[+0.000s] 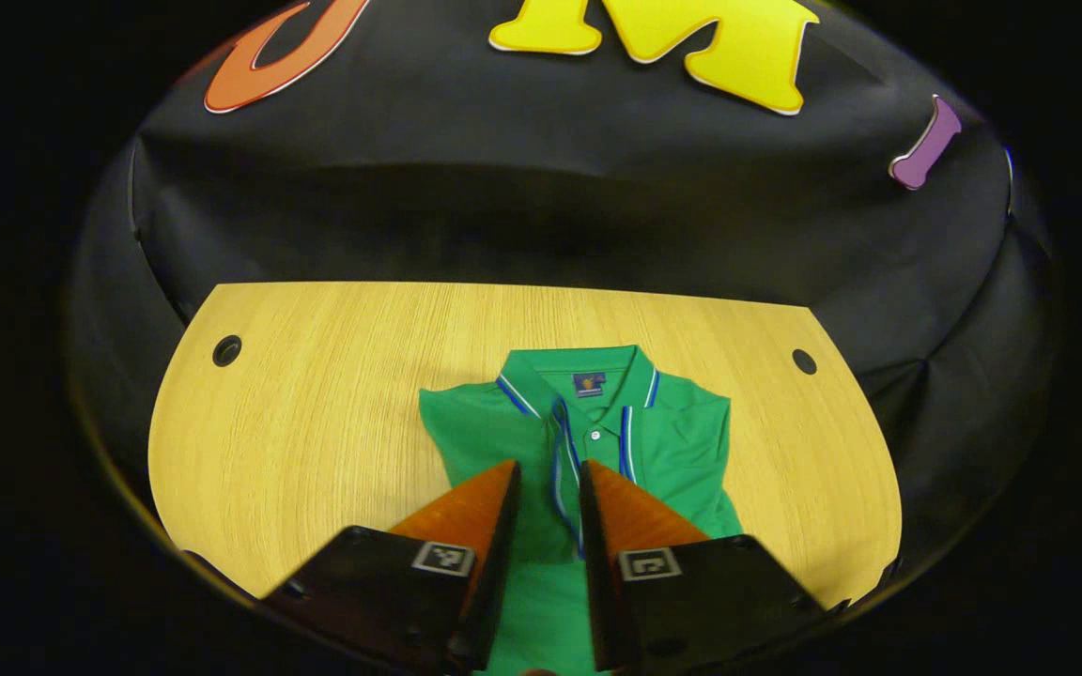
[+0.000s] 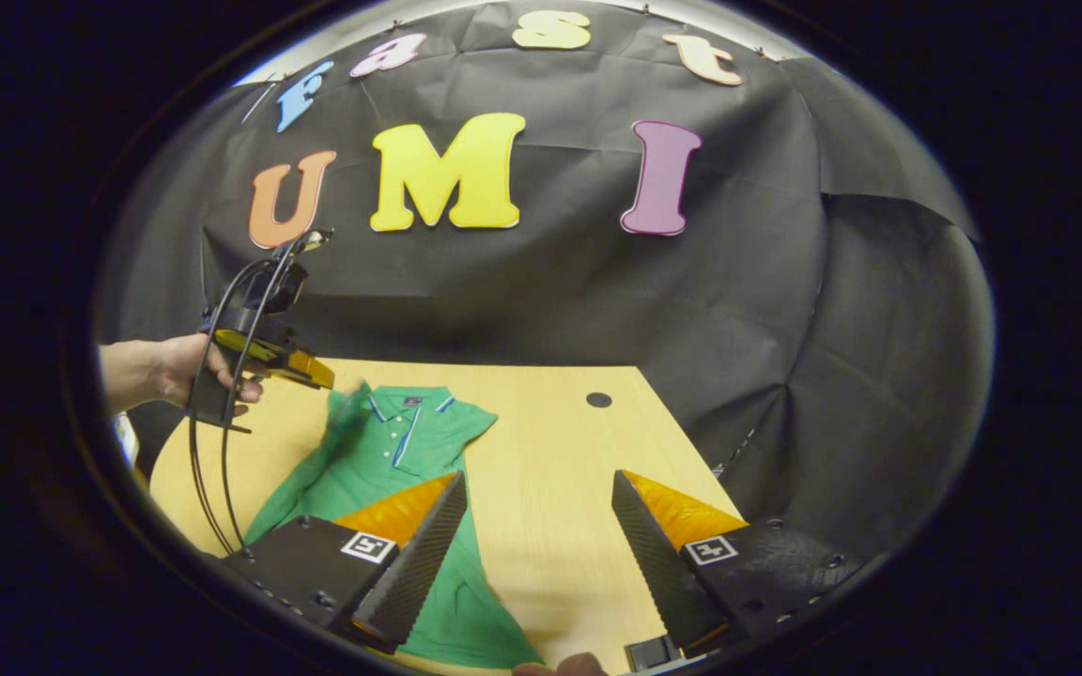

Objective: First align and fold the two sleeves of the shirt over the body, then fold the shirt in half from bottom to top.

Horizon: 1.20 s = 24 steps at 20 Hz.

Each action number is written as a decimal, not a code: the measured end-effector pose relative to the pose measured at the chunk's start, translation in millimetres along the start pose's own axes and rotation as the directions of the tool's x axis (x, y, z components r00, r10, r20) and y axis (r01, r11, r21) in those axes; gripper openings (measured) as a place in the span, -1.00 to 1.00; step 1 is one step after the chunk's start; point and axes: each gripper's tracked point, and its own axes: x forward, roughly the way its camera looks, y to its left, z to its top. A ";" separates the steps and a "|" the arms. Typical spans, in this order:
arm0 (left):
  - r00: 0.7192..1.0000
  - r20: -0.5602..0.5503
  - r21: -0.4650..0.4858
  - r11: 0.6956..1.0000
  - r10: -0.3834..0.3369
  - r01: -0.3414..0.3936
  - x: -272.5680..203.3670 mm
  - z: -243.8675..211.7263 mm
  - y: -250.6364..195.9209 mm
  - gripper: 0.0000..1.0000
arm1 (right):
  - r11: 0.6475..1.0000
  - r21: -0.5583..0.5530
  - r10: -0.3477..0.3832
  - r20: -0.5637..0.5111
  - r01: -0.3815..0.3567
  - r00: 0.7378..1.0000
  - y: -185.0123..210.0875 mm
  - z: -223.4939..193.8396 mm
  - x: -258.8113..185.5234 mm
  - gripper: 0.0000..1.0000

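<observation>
A green polo shirt (image 1: 588,441) lies flat on the wooden bench (image 1: 316,422), collar toward the booth's black wall and its hem end toward the near edge. In the left gripper view both sleeves look folded in over the body, so the shirt shows as a narrow block with the striped collar and button placket up the middle. The left claw (image 1: 548,483) hangs above the shirt's chest, its two fingers drawn close together with only a thin slot between them; through that slot the placket shows, and nothing is pinched, so it reads as clenched on nothing. In the right gripper view this same claw (image 2: 301,371) shows at the far left, held by a hand (image 2: 175,376) above the bench beside the shirt's shoulder, with black cables looping down from it; the cloth just under it is blurred. Moving right, the shirt (image 2: 381,460) stretches from the collar down to the near bench edge, passing under the right claw's inner finger. The right claw (image 2: 541,507) is spread wide, released, with bare bench (image 2: 541,441) between its fingers and nothing held. A round hole (image 2: 598,400) sits in the bench farther right.
</observation>
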 end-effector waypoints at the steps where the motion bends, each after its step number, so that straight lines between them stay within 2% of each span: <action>1: 1.000 0.014 -0.001 1.000 0.011 -0.011 -7.4 1.4 0.3 0.35 | 1.000 0.000 0.002 0.005 -0.002 1.000 0.7 1.6 -0.9 0.92; 2: 0.999 0.033 -0.005 1.000 0.018 -0.018 -14.3 4.2 1.4 0.82 | 1.000 -0.002 0.006 0.012 -0.006 1.000 3.1 4.4 -1.5 0.92; 3: 0.998 0.050 -0.009 1.000 0.026 -0.025 -24.8 7.4 2.0 1.00 | 1.000 -0.006 0.015 0.018 -0.015 1.000 6.3 6.5 -1.0 0.92; 8: 0.981 0.179 -0.005 0.998 0.069 -0.069 -85.7 11.8 17.3 1.00 | 0.996 -0.052 0.076 0.029 -0.074 0.997 31.7 13.5 0.0 0.91; 10: 0.968 0.230 0.020 0.994 0.103 -0.110 -110.0 6.6 28.5 1.00 | 0.993 -0.080 0.087 0.028 -0.084 0.996 40.5 14.7 1.4 0.92; 15: 0.926 0.363 0.028 0.992 0.105 -0.124 -171.7 -19.3 25.5 1.00 | 0.981 -0.129 0.148 0.034 -0.143 0.988 68.2 18.8 -6.0 0.94; 20: 0.921 0.372 0.003 0.992 0.115 -0.125 -205.3 -77.7 37.5 1.00 | 0.974 -0.154 0.158 -0.056 -0.165 0.986 59.0 -14.7 -13.4 0.94; 24: 0.940 0.312 -0.031 0.990 0.138 -0.135 -215.5 -122.7 56.6 1.00 | 0.972 -0.161 0.155 -0.113 -0.172 0.981 54.7 -41.4 -24.0 0.94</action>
